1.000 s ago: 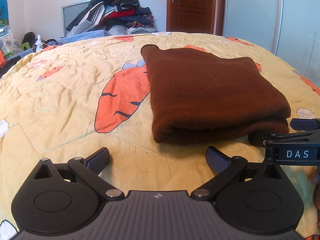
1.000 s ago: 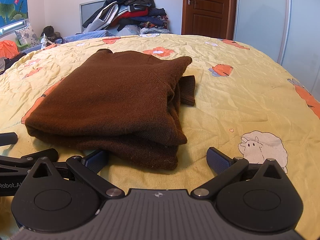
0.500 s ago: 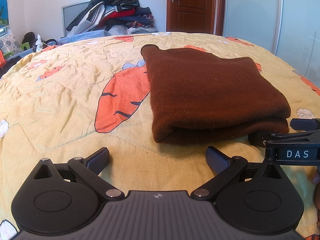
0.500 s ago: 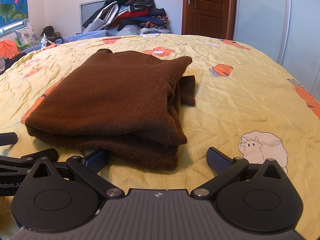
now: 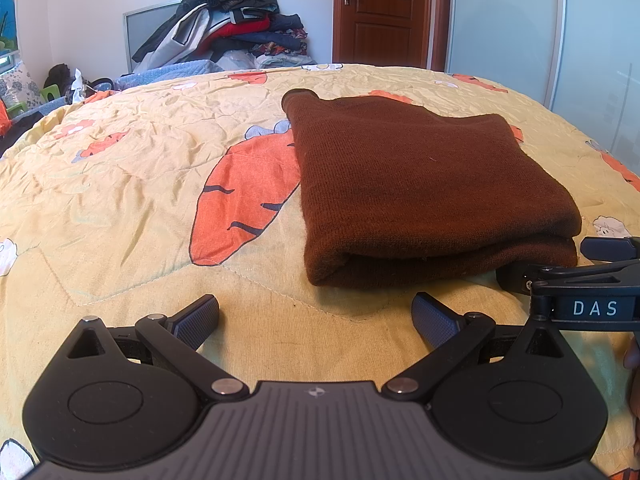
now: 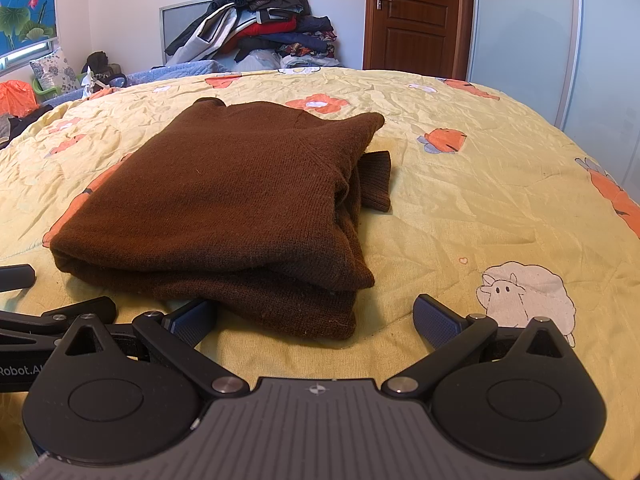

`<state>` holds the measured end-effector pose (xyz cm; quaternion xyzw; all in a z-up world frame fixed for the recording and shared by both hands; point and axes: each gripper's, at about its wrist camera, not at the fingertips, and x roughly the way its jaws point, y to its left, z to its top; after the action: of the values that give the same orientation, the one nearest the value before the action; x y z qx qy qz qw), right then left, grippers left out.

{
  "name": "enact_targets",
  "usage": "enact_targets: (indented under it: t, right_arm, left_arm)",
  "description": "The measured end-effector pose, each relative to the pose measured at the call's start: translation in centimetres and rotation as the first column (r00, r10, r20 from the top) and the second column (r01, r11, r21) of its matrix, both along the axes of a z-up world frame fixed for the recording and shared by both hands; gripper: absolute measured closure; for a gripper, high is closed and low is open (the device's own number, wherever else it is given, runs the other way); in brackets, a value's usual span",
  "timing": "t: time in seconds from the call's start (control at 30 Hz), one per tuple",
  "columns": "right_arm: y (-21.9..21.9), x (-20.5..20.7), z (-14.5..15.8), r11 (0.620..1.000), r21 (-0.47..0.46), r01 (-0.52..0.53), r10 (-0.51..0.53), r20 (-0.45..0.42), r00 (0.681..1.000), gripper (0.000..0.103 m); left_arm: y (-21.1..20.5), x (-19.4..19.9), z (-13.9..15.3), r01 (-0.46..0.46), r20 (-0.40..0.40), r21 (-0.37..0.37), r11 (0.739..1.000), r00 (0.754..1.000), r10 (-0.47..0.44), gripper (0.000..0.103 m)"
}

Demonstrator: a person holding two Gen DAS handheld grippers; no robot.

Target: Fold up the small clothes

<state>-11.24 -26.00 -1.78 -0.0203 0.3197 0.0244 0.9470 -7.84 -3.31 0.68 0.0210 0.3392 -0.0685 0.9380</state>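
Observation:
A brown knitted sweater (image 5: 420, 184) lies folded in a thick rectangle on the yellow bedspread (image 5: 140, 184). In the right wrist view the sweater (image 6: 224, 208) shows a ribbed cuff (image 6: 376, 180) sticking out at its right side. My left gripper (image 5: 316, 316) is open and empty, just short of the sweater's near left corner. My right gripper (image 6: 316, 316) is open and empty, at the sweater's near right corner, with its left fingertip (image 6: 192, 320) close to the fabric edge. Each gripper shows at the edge of the other's view.
A pile of clothes (image 5: 228, 24) is heaped against the far wall beyond the bed. A wooden door (image 5: 382, 12) and a sliding wardrobe (image 5: 520, 28) stand at the back right. The bedspread has carrot (image 5: 244, 196) and sheep (image 6: 524, 296) prints.

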Motion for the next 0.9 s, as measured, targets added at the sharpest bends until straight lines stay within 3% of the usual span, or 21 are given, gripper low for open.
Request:
enact_targets:
  t: [0.67, 0.9]
  right_arm:
    - [-0.05, -0.01, 0.03, 1.0, 0.005, 0.004, -0.004, 0.001, 1.0, 0.0]
    - [-0.04, 0.0, 0.05, 1.0, 0.003, 0.003, -0.003, 0.001, 1.0, 0.0]
  left_arm:
    - [-0.39, 0.43, 0.33, -0.066, -0.02, -0.016, 0.998, 0.998, 0.065, 0.0]
    - [-0.43, 0.43, 0.25, -0.049, -0.021, -0.005, 0.999, 0.999, 0.049, 0.0]
